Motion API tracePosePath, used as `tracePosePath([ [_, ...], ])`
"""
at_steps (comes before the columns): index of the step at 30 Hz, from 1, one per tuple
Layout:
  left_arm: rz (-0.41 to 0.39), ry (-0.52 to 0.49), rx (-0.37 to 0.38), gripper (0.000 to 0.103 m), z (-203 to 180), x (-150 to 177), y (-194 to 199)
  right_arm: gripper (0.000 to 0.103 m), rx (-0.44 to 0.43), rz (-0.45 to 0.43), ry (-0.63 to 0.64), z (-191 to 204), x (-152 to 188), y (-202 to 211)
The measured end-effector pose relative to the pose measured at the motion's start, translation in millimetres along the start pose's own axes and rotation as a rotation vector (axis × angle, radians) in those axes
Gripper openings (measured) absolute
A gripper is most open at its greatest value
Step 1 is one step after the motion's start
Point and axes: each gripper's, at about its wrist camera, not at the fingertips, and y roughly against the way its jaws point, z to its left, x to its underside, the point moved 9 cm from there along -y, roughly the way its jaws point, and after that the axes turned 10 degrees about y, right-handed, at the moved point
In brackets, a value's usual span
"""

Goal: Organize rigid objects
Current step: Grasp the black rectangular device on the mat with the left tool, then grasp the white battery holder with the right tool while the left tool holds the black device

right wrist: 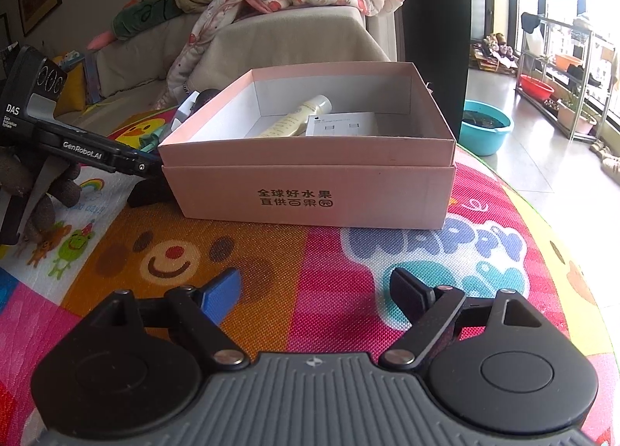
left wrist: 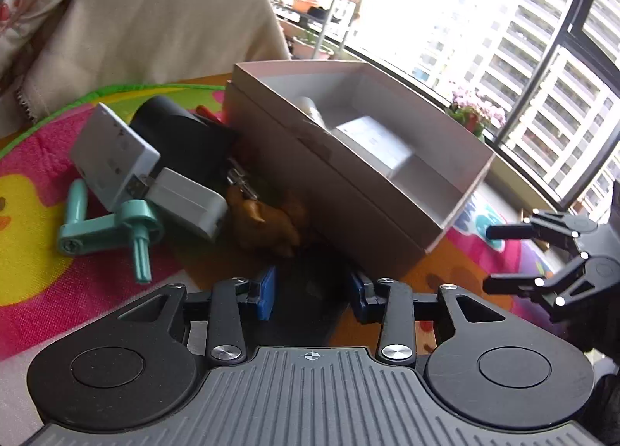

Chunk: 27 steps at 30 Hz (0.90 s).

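Two grippers over a patterned play mat (right wrist: 310, 252): left gripper (left wrist: 314, 293) closed on a dark flat object (left wrist: 310, 291), identity unclear, just beside the pink box (right wrist: 310, 190); right gripper (right wrist: 314, 293) wide, empty. Inside box: cream tube (right wrist: 298, 116), white carton (right wrist: 341, 124). Beside box: white charger (left wrist: 182, 202), teal crank (left wrist: 116, 225), likely light, stiff; best pinched across flat sides. Sofa, bright windows behind.
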Motion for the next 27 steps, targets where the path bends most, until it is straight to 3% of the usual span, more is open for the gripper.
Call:
tracePosePath([
  [3,-0.004,-0.126,-0.065,0.043,-18.2,13.0,3.1,0.085,0.001,0.0,0.002,0.2,0.0,-0.3],
  [6,0.017,-0.208,-0.098,0.047,-34.4,29.6,5.1,0.085,0.003,-0.002,0.004,0.7,0.1,-0.4],
  [9,-0.01,-0.265,-0.159,0.047,-44.7,43.6,10.0,0.085,0.004,-0.008,0.007,1.2,0.4,0.7],
  [14,-0.095,-0.149,-0.255,0.043,-49.6,53.1,16.2,0.085,0.018,-0.033,0.02,3.0,-5.2,5.2],
  [17,-0.139,-0.058,-0.279,0.043,-45.9,58.9,28.0,0.085,0.003,-0.07,0.07,14.0,-33.5,15.6],
  [20,-0.175,0.062,-0.467,0.043,-22.0,67.7,52.5,0.085,-0.008,-0.13,0.158,36.6,-84.4,27.0],
  [22,-0.194,0.126,-0.524,0.043,-7.7,75.7,70.3,0.085,-0.03,-0.134,0.209,56.7,-121.7,23.0],
  [24,-0.234,0.212,-0.52,0.043,4.0,85.1,85.8,0.085,-0.074,-0.11,0.235,78.9,-156.6,6.5],
  [27,-0.306,0.313,-0.458,0.043,14.4,91.0,99.0,0.085,-0.12,-0.019,0.238,110.6,-197.2,-42.2],
])
